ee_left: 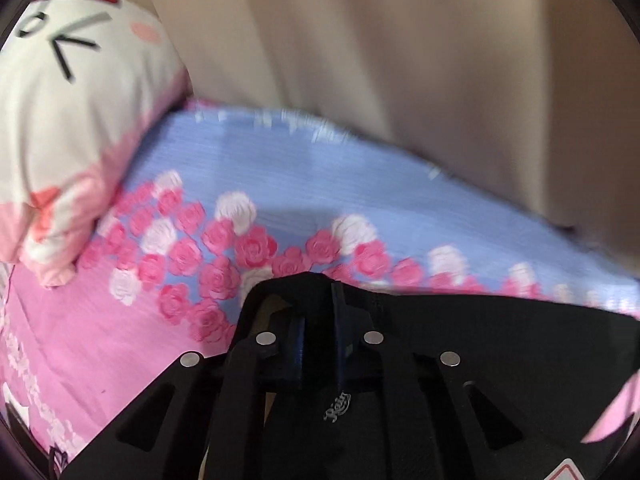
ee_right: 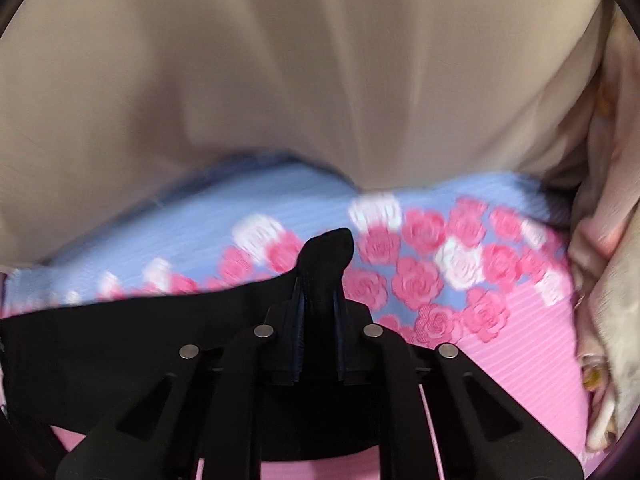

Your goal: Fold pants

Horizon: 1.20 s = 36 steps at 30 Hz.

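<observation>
The black pants [ee_left: 500,332] hang stretched between my two grippers above a bed. In the left wrist view my left gripper [ee_left: 320,304] is shut on one corner of the pants, with the cloth running off to the right. A small white logo [ee_left: 337,400] shows on the cloth under the jaws. In the right wrist view my right gripper [ee_right: 320,280] is shut on the other corner of the pants [ee_right: 120,340], a tuft of cloth sticking out past the fingertips, and the cloth runs off to the left.
A blue and pink sheet with roses [ee_left: 280,184] [ee_right: 500,344] covers the bed. A white and pink cartoon pillow [ee_left: 68,128] lies at the left. A beige curtain [ee_left: 400,60] [ee_right: 280,80] hangs behind. Bundled pale bedding [ee_right: 608,240] lies at the right.
</observation>
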### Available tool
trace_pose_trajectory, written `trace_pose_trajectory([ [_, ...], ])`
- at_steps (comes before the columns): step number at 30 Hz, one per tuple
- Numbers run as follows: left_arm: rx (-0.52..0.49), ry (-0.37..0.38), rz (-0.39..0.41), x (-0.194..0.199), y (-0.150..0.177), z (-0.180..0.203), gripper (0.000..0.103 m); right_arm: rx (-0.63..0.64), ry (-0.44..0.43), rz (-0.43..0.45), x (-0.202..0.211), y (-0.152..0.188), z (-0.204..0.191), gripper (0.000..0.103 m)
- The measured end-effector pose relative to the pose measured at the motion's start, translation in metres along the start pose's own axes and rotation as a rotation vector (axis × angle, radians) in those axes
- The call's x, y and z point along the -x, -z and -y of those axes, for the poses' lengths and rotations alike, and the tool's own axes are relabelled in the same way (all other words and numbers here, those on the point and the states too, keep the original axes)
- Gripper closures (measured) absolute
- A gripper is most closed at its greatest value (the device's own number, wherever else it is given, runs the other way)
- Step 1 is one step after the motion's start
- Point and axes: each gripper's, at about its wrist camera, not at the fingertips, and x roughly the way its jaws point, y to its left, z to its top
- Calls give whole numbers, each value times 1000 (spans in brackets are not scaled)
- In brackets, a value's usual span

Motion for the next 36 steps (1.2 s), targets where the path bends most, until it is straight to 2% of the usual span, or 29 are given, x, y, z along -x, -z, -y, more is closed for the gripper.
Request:
trace_pose_trajectory([
  [4,0,90,55,67,11,-3,98,68,-75,99,66,-9,-14,92],
  [7,-43,113,86,115,28,-1,98,123,-117,132,114,0,-20,92],
  [11,-73,172,104,181,76,-1,98,183,-187,178,181,28,-18,92],
  [15,-76,157,59,217,130,-13,98,263,-178,148,227,70,-14,92],
  [19,-5,93,-44,214,194,-43,97,268,-130,13,230,129,13,92],
  [23,9,-19,-182,164,249,-62,96,253,-60,-153,200,193,35,92],
  [24,14,-42,-221,145,258,-66,96,247,-44,-206,187,209,41,91],
  [26,34,-59,-249,126,267,-70,96,246,-16,-258,174,229,47,89],
  [28,43,-74,-241,120,266,-69,95,227,3,-292,169,243,54,80],
  [31,55,-75,-201,133,249,-72,91,208,18,-277,188,246,55,68],
  [33,52,-76,-197,140,240,-78,85,196,32,-270,204,246,60,46],
  [34,46,-86,-201,140,237,-82,83,192,41,-269,209,244,63,38],
  [35,35,-92,-215,139,236,-86,82,185,54,-263,217,244,68,33],
  [36,30,-102,-227,136,237,-89,77,169,65,-241,230,244,73,33],
])
